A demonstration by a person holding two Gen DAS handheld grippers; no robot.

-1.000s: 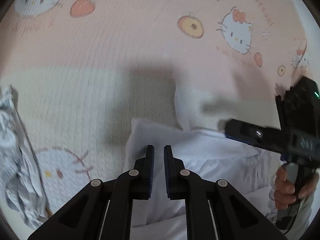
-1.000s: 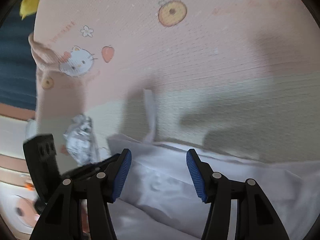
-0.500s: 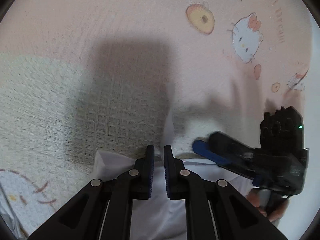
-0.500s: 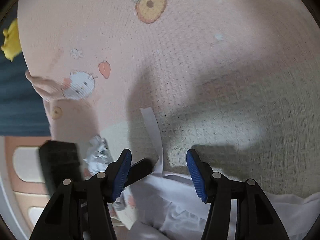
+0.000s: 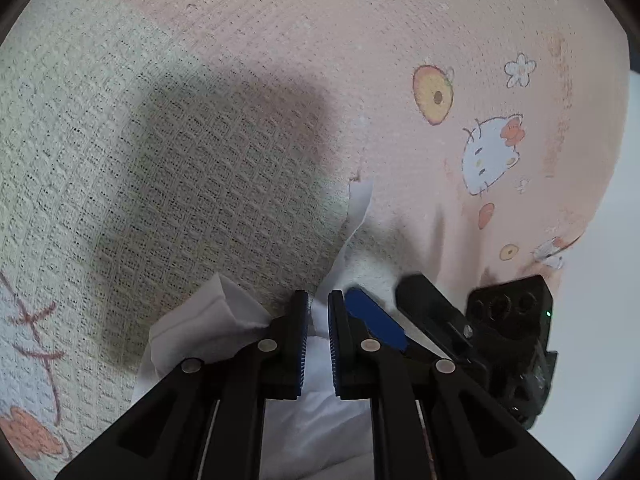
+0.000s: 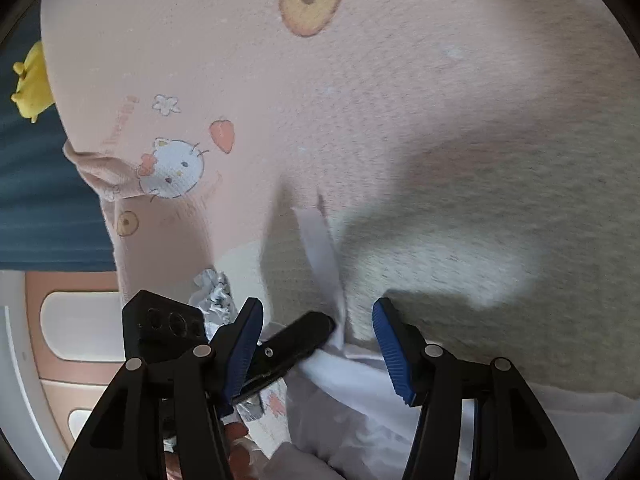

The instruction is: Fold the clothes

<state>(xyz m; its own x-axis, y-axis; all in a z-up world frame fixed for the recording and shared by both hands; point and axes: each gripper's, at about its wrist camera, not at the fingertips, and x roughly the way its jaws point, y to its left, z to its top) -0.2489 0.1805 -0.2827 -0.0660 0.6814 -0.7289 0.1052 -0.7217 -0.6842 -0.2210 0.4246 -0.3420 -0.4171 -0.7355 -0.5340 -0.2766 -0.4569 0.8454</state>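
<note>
**White garment pinched at the bedspread**

White garment lies bunched on the waffle-weave bedspread — a narrow white strip runs from it away from both grippers, long axis roughly along the fingers.

Left gripper: jaws nearly closed, pinching cloth at the strip's base.

Right gripper: jaws wide apart, strip and garment edge between them, pads not touching.

A crumpled patterned cloth lies beside.
</note>
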